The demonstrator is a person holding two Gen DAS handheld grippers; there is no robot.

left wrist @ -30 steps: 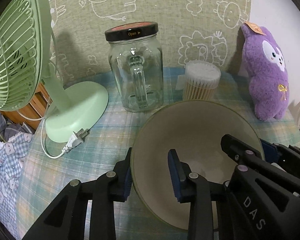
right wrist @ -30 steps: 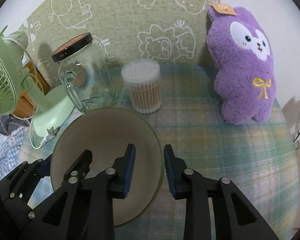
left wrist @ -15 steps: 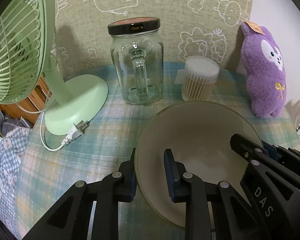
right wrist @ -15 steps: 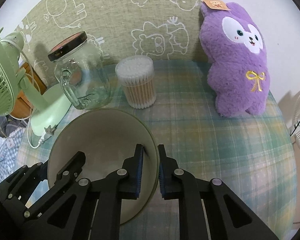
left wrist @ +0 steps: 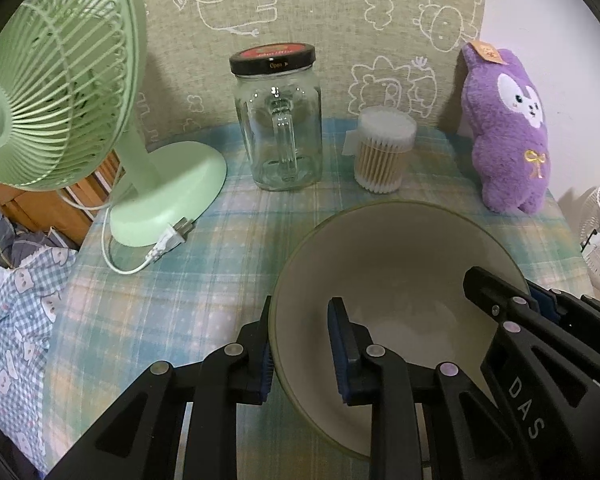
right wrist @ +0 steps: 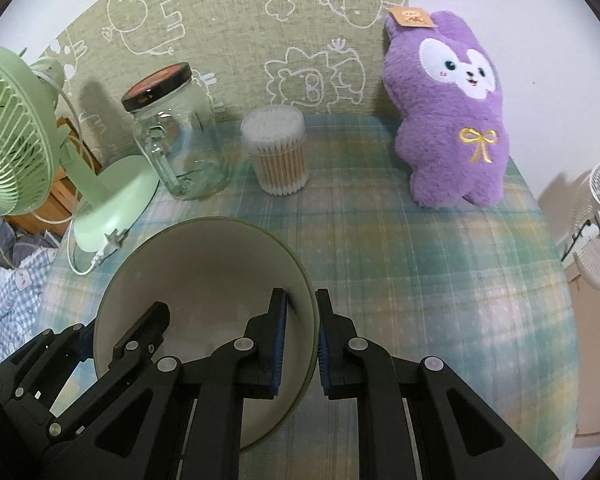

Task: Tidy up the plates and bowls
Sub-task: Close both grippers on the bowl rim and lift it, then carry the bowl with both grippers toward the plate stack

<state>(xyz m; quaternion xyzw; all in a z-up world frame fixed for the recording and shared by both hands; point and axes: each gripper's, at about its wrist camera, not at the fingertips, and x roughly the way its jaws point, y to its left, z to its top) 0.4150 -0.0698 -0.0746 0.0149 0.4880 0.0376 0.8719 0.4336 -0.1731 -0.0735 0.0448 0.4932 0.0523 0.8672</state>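
Bowl (left wrist: 396,264), pale inside with a greenish rim, fills the lower right of the left wrist view, over the plaid-clothed table (left wrist: 228,240). Its near-left wall sits between the blue pads of the left hand-held gripper (left wrist: 300,344), which is clenched on that rim, one finger outside, one inside. The right hand-held gripper (left wrist: 540,308) bites the opposite rim. Ahead of the left hand-held gripper stands a lidded glass jar (left wrist: 278,120), with a tub of cotton swabs (left wrist: 384,152) ahead and to the right, a purple plush toy (left wrist: 508,128) further right, and a green fan (left wrist: 60,92) off to the left.

Right wrist view: the right hand-held gripper (right wrist: 302,340) clamps the bowl (right wrist: 204,264) by its right rim, one pad on each side of the wall. The left hand-held gripper (right wrist: 112,332) holds the far-left rim. Jar (right wrist: 180,136), swabs (right wrist: 278,156) and plush toy (right wrist: 448,120) stand ahead.
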